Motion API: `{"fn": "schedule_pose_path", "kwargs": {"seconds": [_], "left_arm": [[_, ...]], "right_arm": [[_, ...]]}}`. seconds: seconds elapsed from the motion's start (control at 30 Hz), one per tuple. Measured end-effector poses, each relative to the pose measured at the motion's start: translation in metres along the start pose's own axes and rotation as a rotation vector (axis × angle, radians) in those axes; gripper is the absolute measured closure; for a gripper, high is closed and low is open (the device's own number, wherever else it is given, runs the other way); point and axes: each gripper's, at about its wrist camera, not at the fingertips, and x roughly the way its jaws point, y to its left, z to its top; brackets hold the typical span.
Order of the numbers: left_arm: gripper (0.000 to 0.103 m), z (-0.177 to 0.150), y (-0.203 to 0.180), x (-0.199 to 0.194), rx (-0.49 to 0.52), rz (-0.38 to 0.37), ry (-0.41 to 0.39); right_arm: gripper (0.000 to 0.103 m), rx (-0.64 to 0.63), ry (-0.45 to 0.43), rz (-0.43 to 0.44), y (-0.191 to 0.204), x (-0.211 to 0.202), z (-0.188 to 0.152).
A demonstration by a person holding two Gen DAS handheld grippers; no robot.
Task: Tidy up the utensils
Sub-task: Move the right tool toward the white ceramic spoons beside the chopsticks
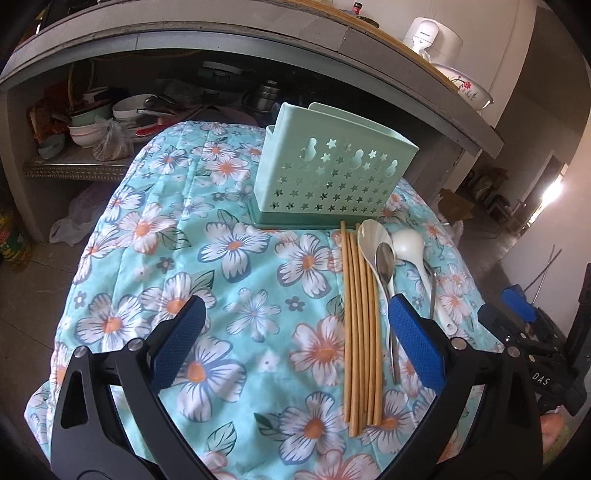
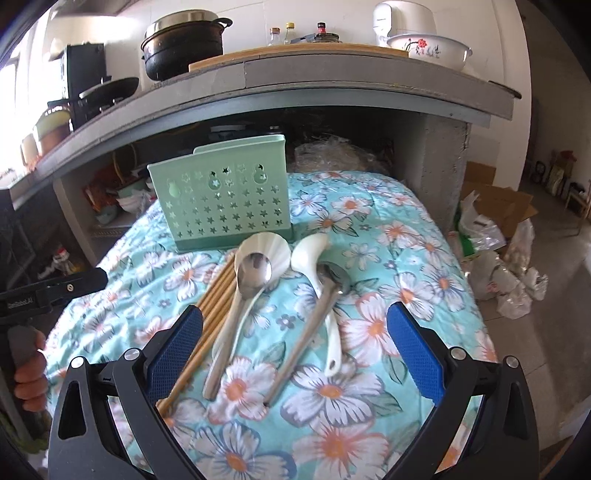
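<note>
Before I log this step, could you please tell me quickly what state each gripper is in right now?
Left gripper: open, holding nothing, above the floral cloth.
Right gripper: open, holding nothing, above the spoons.

A home kitchen: a concrete counter [image 2: 332,74] carries a black pot [image 2: 183,46], sauce bottles [image 2: 290,33] and an enamel basin [image 2: 430,50]; bowls [image 1: 86,129] crowd the shelf beneath, beside a floral-cloth table [image 1: 166,258].
</note>
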Motion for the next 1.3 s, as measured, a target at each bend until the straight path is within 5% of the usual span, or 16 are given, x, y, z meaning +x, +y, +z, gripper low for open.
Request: {"fn": "schedule_pose_path", "kwargs": {"seconds": [0.37,0.63,0.7,1.0,1.3], "left_arm": [[0.007,0.035,-0.034,0.031,0.136,-0.047,-0.001],[0.009,0.047,-0.080,0.048,0.321,-0.116,-0.001],[0.024,0.046,-0.088,0.054,0.343,-0.132,0.020],[0.057,0.045,-0.103,0.089,0.369,-0.198,0.124],[0.068,0.052,-0.115,0.130,0.454,-0.210,0.217]], "right_arm": [[0.043,0.080,0.057,0.118,-0.027,0.042,0.021],[0.051,0.097,0.066,0.118,-0.044,0.052,0.025],[0.051,0.109,0.080,0.126,-0.048,0.055,0.023],[0.051,0.115,0.088,0.167,-0.057,0.057,0.021],[0.051,0.156,0.107,0.181,-0.066,0.064,0.015]]}}
